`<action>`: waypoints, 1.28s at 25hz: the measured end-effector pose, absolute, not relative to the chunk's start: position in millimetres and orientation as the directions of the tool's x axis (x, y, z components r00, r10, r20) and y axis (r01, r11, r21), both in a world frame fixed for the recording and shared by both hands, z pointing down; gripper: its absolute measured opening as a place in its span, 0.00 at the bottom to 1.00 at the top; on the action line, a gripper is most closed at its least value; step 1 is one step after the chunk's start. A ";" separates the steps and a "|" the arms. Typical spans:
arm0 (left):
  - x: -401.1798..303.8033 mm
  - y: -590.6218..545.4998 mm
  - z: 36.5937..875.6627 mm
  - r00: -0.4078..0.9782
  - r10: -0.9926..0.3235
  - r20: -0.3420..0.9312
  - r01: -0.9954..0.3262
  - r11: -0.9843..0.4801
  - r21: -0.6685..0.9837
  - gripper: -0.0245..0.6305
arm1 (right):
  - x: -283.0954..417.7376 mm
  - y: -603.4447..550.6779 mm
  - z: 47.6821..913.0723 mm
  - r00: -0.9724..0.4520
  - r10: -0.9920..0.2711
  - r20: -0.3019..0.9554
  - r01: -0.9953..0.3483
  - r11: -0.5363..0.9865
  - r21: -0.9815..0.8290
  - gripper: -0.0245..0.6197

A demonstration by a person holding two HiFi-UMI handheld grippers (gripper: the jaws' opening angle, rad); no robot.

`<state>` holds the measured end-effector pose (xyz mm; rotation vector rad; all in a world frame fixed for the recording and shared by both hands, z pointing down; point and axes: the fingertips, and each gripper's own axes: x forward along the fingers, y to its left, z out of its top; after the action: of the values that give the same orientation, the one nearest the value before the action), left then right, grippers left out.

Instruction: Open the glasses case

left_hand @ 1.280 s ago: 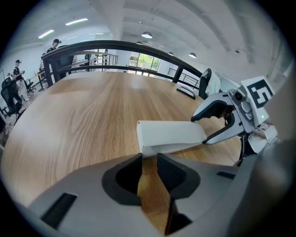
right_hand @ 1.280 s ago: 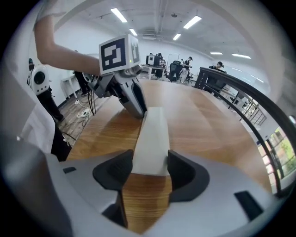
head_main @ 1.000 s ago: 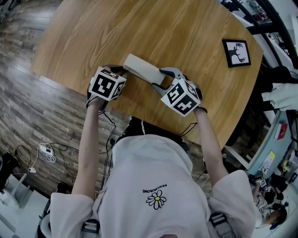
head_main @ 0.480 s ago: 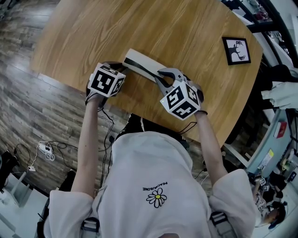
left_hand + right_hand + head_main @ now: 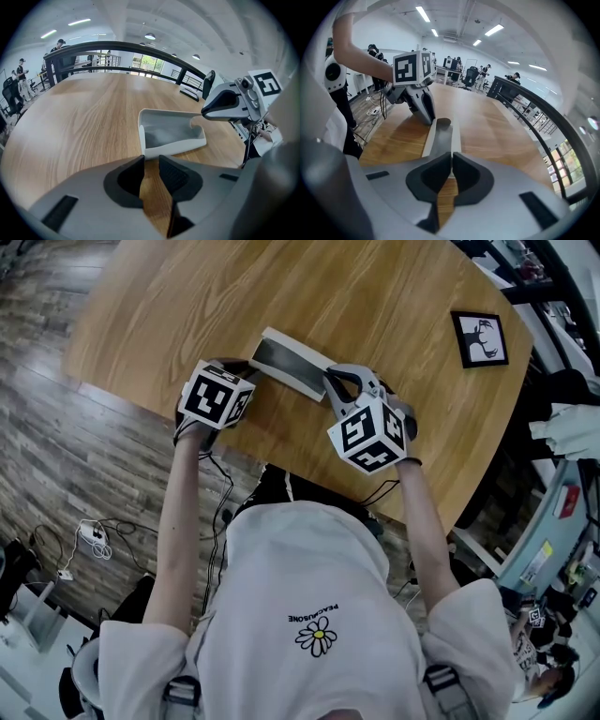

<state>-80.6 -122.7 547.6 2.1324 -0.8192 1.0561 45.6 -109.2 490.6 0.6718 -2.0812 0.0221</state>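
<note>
Glasses case (image 5: 284,360): lies open near the surface's near edge, between the two grippers; white shell, grey lining showing.
Right gripper (image 5: 451,154): at the case's right end, with its jaws closing to almost together. A thin white edge of the case is pinched between the pads.
Left gripper (image 5: 151,158): at the case's left end, with its jaws partly apart. Bare wood shows in the gap, the case's corner sits right at the tips, and no part of the case is between the pads.
Surface (image 5: 375,296): light wood with a rounded outline.
Framed picture (image 5: 480,338): lies flat near the far right edge, well apart from the case. It has a black frame around a pale animal figure.
Floor (image 5: 56,456): grey-brown planks, cables lying on it at the left.
</note>
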 end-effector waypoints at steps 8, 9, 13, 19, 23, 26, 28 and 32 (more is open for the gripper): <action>-76.8 -124.4 549.5 0.482 -0.257 0.838 -0.751 -0.614 0.243 0.21 | 56.3 -122.9 493.9 -0.365 -0.534 0.763 -0.462 0.815 0.349 0.06; -76.3 -124.3 549.6 0.482 -0.257 0.838 -0.750 -0.614 0.244 0.21 | 57.4 -124.0 494.2 -0.358 -0.541 0.761 -0.461 0.811 0.360 0.06; -76.8 -123.9 550.6 0.484 -0.255 0.837 -0.747 -0.618 0.243 0.21 | 57.1 -125.3 495.6 -0.357 -0.542 0.760 -0.468 0.808 0.357 0.06; -75.2 -123.4 547.1 0.499 -0.312 0.808 -0.760 -0.606 0.236 0.23 | 55.8 -122.8 491.8 -0.401 -0.507 0.763 -0.506 0.817 0.276 0.07; -71.5 -120.1 544.0 0.519 -0.295 0.802 -0.753 -0.602 0.266 0.32 | 57.7 -124.3 480.6 -0.428 -0.538 0.727 -0.564 0.787 0.250 0.07; -74.1 -124.1 523.5 0.521 -0.354 0.777 -0.767 -0.594 0.244 0.32 | 56.2 -131.2 452.1 -0.484 -0.581 0.654 -0.642 0.744 0.186 0.11; -76.6 -134.2 496.1 0.533 -0.438 0.724 -0.788 -0.569 0.236 0.31 | 55.4 -142.5 418.8 -0.524 -0.644 0.558 -0.710 0.692 0.132 0.11; -77.6 -161.2 421.5 0.549 -0.656 0.517 -0.832 -0.488 0.264 0.24 | 59.7 -159.5 343.8 -0.608 -0.747 0.267 -0.793 0.582 -0.180 0.06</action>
<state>-77.6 -161.2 421.5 2.3009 -1.2008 0.4814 59.7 -159.5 343.8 1.3002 -2.6469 0.4227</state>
